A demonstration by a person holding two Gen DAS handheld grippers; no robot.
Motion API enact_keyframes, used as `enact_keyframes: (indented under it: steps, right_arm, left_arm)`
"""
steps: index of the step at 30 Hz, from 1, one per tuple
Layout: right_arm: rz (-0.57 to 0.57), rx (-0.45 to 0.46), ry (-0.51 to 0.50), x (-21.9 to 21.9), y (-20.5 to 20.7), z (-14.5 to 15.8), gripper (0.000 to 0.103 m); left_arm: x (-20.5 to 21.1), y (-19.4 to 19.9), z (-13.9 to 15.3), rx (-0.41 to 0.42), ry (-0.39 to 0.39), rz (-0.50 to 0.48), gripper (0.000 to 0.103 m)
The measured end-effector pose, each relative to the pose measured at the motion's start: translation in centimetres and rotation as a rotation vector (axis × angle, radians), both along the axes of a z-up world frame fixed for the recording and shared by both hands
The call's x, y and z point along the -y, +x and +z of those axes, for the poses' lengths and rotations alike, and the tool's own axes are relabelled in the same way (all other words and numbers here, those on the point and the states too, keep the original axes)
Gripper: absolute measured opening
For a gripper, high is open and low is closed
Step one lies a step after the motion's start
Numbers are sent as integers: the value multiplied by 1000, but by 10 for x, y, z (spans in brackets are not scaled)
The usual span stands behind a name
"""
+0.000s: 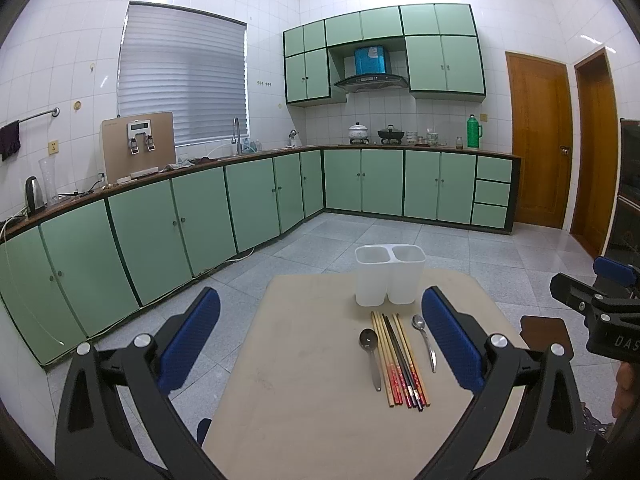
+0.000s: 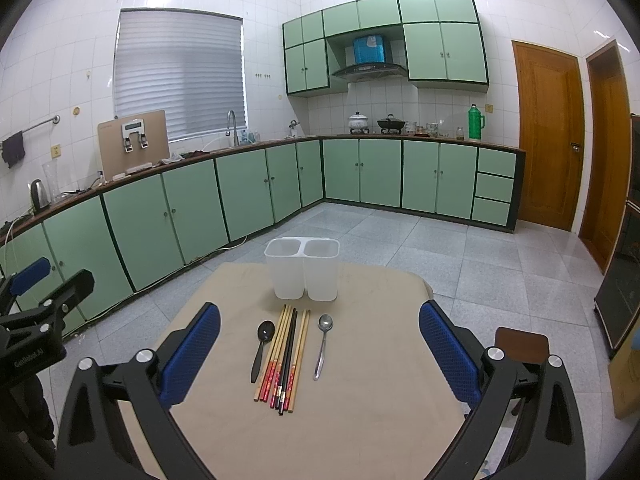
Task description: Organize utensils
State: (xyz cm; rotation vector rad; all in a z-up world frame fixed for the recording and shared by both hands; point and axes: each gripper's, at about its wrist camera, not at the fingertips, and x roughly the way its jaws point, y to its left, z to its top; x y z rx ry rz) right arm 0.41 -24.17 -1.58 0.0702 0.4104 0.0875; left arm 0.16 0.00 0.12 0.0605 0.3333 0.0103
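Note:
A white two-compartment holder [image 1: 390,276] [image 2: 302,270] stands at the far edge of the beige table [image 1: 304,392] [image 2: 380,400]. In front of it lie several chopsticks [image 1: 400,360] [image 2: 284,360] side by side, a dark spoon [image 1: 370,354] [image 2: 262,344] on their left and a silver spoon [image 1: 426,342] [image 2: 322,344] on their right. My left gripper [image 1: 320,312] hovers open above the table's near left, short of the utensils. My right gripper [image 2: 320,324] is open above the near edge, with the utensils lying ahead between its fingers. Neither holds anything.
The table stands on a grey tiled floor, with green cabinets [image 1: 160,232] along the left and back walls. A brown stool seat [image 2: 522,344] [image 1: 546,332] sits by the table's right side. Wooden doors [image 2: 548,136] are at the right. Each gripper shows at the edge of the other's view.

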Motion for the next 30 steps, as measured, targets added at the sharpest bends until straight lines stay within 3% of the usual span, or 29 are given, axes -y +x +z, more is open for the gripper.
enact_keyframes:
  steps: [22,30]
  right_arm:
    - [0,-2,1,1,2,0,97]
    - [8,-7,-9,-4,6,-16,97]
  left_arm:
    - [-2,0,-4,-2,3,3,98]
    - [-1,9,-10,-18,5,7,98]
